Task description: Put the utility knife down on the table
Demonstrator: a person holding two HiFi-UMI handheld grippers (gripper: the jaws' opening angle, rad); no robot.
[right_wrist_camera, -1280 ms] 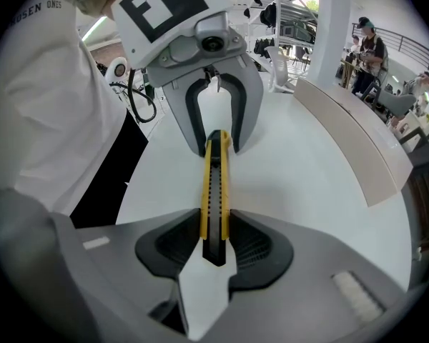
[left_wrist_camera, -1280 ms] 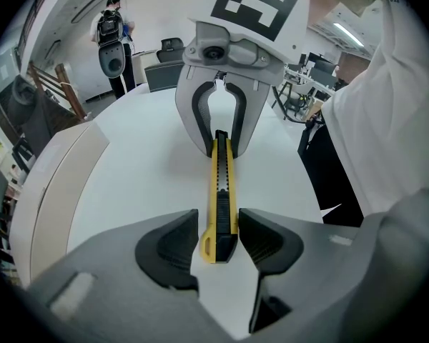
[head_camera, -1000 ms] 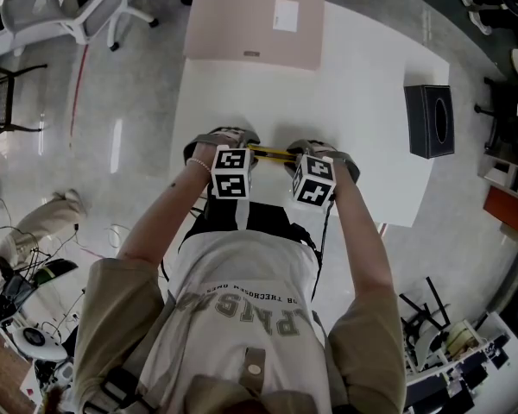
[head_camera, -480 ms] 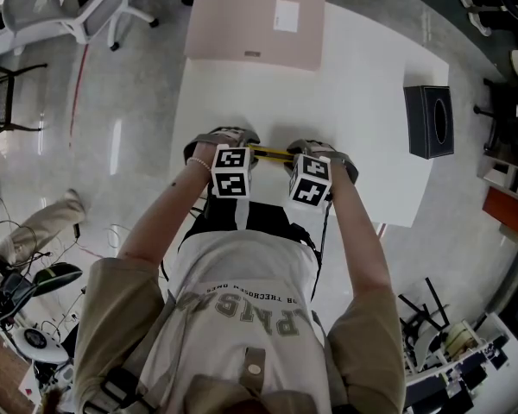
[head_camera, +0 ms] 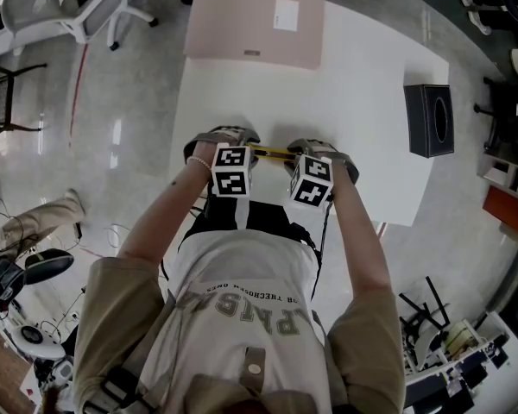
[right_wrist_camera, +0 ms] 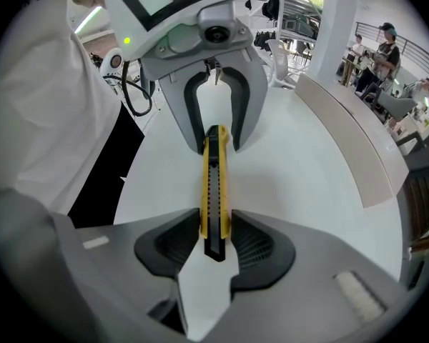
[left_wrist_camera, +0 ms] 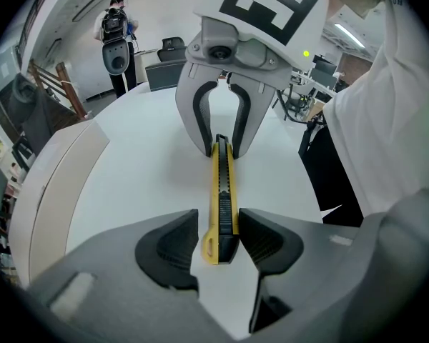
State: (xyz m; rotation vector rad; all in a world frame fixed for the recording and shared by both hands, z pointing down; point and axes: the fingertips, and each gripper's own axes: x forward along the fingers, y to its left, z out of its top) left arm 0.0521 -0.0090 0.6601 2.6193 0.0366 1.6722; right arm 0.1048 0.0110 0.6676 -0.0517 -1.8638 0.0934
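A yellow and black utility knife stretches between my two grippers, low over the near part of the white table. My left gripper brackets its loop-ended tail. The right pad is against the knife and a thin gap shows at the left pad, so it is open. My right gripper has the black tip end between its pads, which still meet both sides. Its jaws have just been opening slightly. Each gripper view shows the other gripper at the knife's far end. In the head view the marker cubes hide the jaws.
A flat pinkish box lies at the table's far end. A black tissue box stands at the right edge. An office chair is on the floor at far left. A person stands beyond the table.
Both grippers and the knife stay where they were. Only a bystander's leg on the floor at the left edge has shifted.
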